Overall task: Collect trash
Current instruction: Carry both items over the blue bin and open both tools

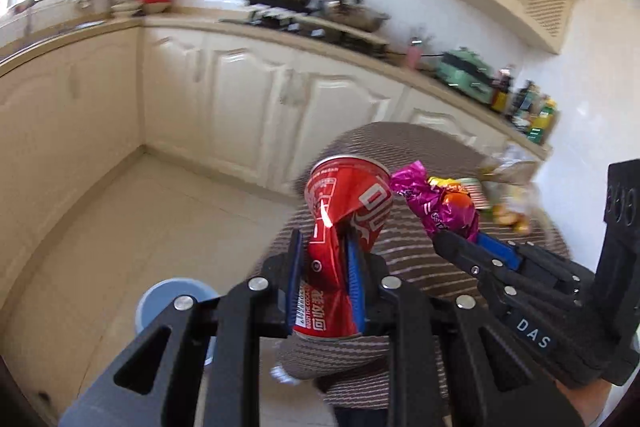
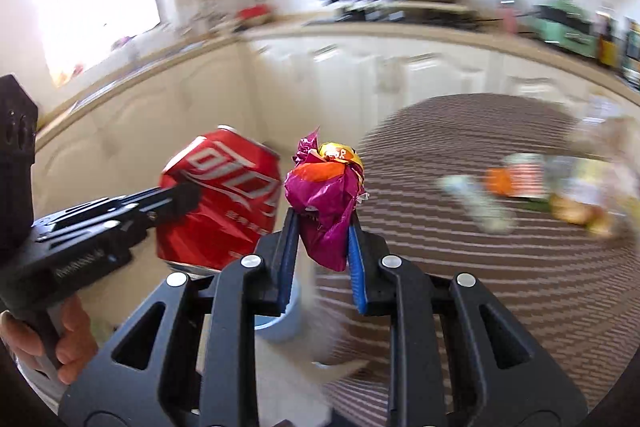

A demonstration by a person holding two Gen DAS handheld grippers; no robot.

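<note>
Left tongs around crushed can; right tongs around wrapper.

Left wrist view: looks forward along the left gripper, very near the crushed red can between its fingers, facing the cabinet run with the round striped table below. Right wrist view: looks forward along the right gripper, equally near the purple wrapper, facing the same cabinets. Each view catches the other gripper from the side. Shared: can, wrapper, table, blue bin, counter.
</note>
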